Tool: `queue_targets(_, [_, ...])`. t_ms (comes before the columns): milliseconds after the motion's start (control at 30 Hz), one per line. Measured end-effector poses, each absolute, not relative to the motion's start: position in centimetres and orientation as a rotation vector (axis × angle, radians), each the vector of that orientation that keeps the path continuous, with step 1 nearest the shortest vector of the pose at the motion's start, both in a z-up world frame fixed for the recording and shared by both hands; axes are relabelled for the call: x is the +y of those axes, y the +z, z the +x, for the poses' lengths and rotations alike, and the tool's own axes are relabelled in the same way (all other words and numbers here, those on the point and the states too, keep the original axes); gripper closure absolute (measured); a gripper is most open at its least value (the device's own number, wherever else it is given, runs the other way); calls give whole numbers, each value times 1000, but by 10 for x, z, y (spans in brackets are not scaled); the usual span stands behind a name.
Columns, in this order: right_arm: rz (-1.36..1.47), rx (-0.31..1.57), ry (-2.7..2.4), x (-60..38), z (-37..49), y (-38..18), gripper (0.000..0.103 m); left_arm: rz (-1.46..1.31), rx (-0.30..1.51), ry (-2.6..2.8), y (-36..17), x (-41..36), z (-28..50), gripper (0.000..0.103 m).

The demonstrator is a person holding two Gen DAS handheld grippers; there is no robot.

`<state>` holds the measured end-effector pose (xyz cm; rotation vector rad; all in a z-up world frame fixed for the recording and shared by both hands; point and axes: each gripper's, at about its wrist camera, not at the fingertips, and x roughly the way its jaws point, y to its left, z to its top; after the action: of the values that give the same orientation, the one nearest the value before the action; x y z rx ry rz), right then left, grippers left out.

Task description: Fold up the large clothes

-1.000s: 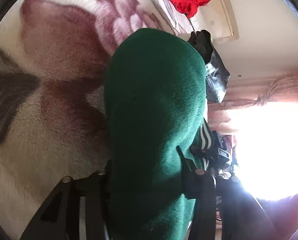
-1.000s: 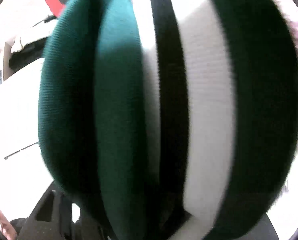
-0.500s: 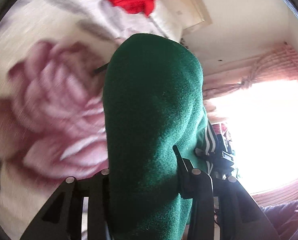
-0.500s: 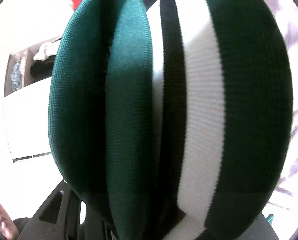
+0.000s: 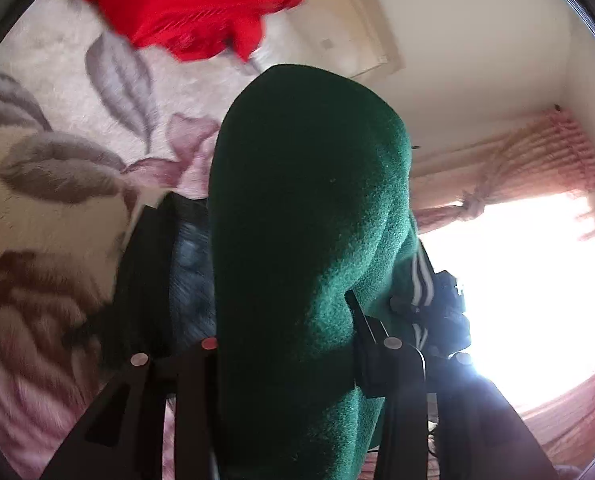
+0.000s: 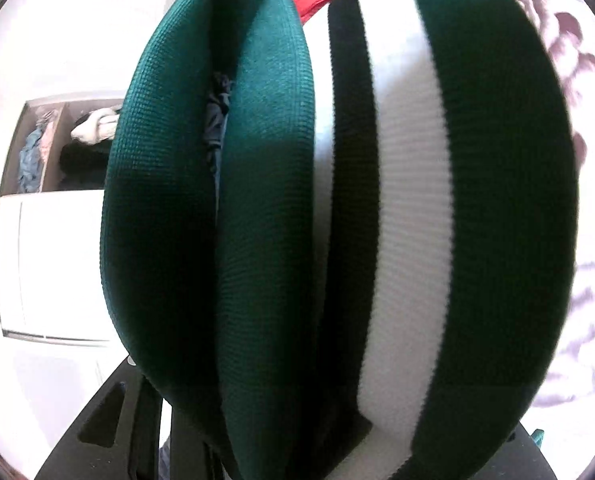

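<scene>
Both grippers angle slightly downward, each clamped on a bunched fold of the dark green garment (image 5: 309,240), held above the floral blanket (image 5: 57,168); the right gripper's (image 6: 337,420) jaws have just closed further, while the left gripper (image 5: 289,352) pinches fleecy fabric.

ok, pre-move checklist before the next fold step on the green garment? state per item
1. Left gripper jaws clamped on the green garment: ok, fabric fills the gap.
2. Right gripper jaws on the striped band: ok; jaws have just been closing, cloth between them.
3. Garment lifted off the floral blanket: cannot tell, lower part hidden.
4. Landing spot free: not ok, red garment and a dark garment lie on the blanket.
5. Fabric spread flat between grippers: cannot tell, bunched at both.
</scene>
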<state>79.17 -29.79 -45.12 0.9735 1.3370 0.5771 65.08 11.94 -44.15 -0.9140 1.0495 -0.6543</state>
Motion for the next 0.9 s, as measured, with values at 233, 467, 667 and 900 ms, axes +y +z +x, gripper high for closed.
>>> queue_targets(233, [941, 1429, 456, -256, 844, -558, 63, -938, 1172, -620, -552, 114, 677, 49])
queue_targets(467, [858, 1466, 445, -214, 886, -515, 46, -812, 1286, -498, -511, 113, 671, 41])
queue_targets(667, [519, 1440, 275, -183, 876, -445, 18, -448, 1219, -288, -443, 100, 649, 10])
queue_targets(900, [89, 1278, -89, -289, 745, -356, 0, -128, 1004, -113, -363, 59, 582, 0])
